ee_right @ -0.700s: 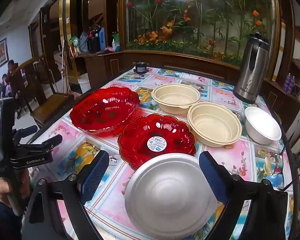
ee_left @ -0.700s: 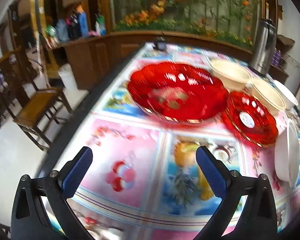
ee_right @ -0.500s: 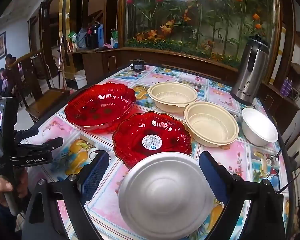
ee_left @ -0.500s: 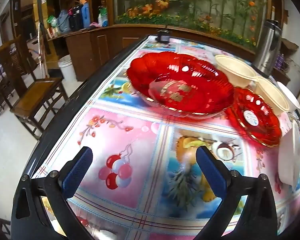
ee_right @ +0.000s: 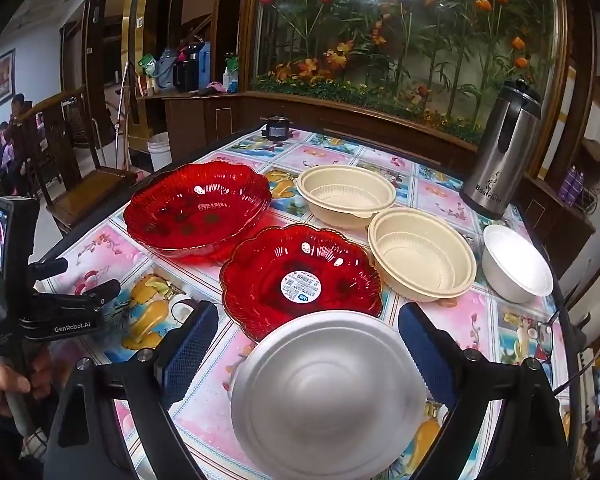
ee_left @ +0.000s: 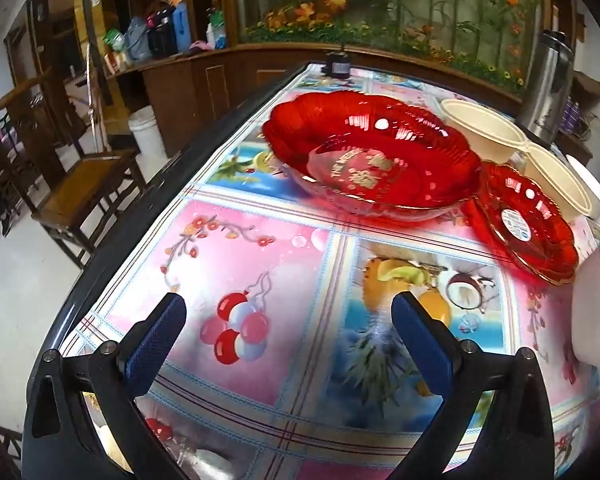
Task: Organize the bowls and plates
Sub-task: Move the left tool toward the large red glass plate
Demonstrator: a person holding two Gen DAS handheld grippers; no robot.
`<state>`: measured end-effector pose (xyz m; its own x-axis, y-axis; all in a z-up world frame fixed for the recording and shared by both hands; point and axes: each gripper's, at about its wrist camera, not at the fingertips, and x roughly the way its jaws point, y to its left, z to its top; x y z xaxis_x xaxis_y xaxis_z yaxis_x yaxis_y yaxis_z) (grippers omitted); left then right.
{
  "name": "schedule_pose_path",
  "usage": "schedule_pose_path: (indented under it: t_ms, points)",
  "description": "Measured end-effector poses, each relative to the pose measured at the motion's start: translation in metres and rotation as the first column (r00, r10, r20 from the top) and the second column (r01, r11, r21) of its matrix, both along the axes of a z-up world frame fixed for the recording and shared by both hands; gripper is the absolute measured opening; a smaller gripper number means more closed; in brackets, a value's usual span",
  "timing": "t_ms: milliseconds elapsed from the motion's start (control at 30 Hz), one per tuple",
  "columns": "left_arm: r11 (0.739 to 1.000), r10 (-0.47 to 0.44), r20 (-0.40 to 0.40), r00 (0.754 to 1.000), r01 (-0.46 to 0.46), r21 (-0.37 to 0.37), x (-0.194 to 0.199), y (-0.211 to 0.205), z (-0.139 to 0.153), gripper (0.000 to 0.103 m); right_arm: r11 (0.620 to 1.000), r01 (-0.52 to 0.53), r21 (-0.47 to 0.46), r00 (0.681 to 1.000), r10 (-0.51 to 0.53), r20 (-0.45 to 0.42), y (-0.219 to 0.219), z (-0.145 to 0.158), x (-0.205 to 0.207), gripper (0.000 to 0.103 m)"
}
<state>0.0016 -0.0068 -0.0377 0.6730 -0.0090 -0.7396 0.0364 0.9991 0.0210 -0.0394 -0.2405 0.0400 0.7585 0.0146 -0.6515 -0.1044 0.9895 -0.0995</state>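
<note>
The right gripper (ee_right: pixel 306 354), jaws spread wide and holding nothing, frames an upturned white foam bowl (ee_right: pixel 326 394); the left gripper (ee_left: pixel 288 334) hangs equally wide over bare tablecloth. A sound grip would probably pinch the bowl's rim squarely, since foam likely dents easily.

We see the surface (ee_right: pixel 440 200) covered in a glossy cloth of pink and blue squares printed with fruit, balloons and blossom sprigs, edged in black. Ahead of the right tool (ee_right: pixel 308 344), whose pads are dark blue on black arms, lies a plain white foam bowl (ee_right: pixel 328 392) with faint rings. Beyond it sits a translucent red scalloped plate (ee_right: pixel 300 276) with a white round sticker. Further left, the larger red scalloped bowl (ee_right: pixel 198 206) is ribbed. Two cream bowls (ee_right: pixel 422 254) stand to the right, then a white foam bowl (ee_right: pixel 516 264) and a steel flask (ee_right: pixel 500 152) with black trim. The left tool (ee_left: pixel 288 340) has the same blue pads.
</note>
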Motion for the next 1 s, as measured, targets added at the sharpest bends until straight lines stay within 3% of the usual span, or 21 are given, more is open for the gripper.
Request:
schedule_pose_path:
  t_ms: [133, 433, 633, 767, 1000]
  points:
    - [0.999, -0.002, 0.025, 1.0, 0.001, 0.036, -0.003, -0.006, 0.004, 0.098, 1.0, -0.001, -0.008, 1.0, 0.001, -0.001, 0.002, -0.001, 0.001, 0.093]
    - [0.997, 0.025, -0.037, 0.999, -0.027, -0.068, 0.006, 0.008, -0.002, 0.098, 1.0, -0.013, 0.025, 1.0, 0.013, -0.017, 0.001, -0.003, 0.004, 0.093]
    - [0.994, 0.052, -0.042, 0.998, -0.055, -0.089, 0.006, 0.013, -0.005, 0.098, 0.985, -0.041, 0.165, 0.999, 0.044, -0.011, -0.008, 0.002, 0.002, 0.093]
    - [0.991, 0.068, -0.05, 0.996, -0.073, -0.116, 0.006, 0.017, -0.006, 0.098, 0.93, -0.15, 0.335, 0.985, 0.17, -0.033, -0.001, 0.009, 0.014, 0.092]
    - [0.981, 0.064, -0.05, 0.997, -0.072, -0.181, 0.005, 0.03, 0.001, 0.098, 0.912, -0.155, 0.379, 0.973, 0.207, -0.099, 0.011, 0.017, 0.046, 0.088]
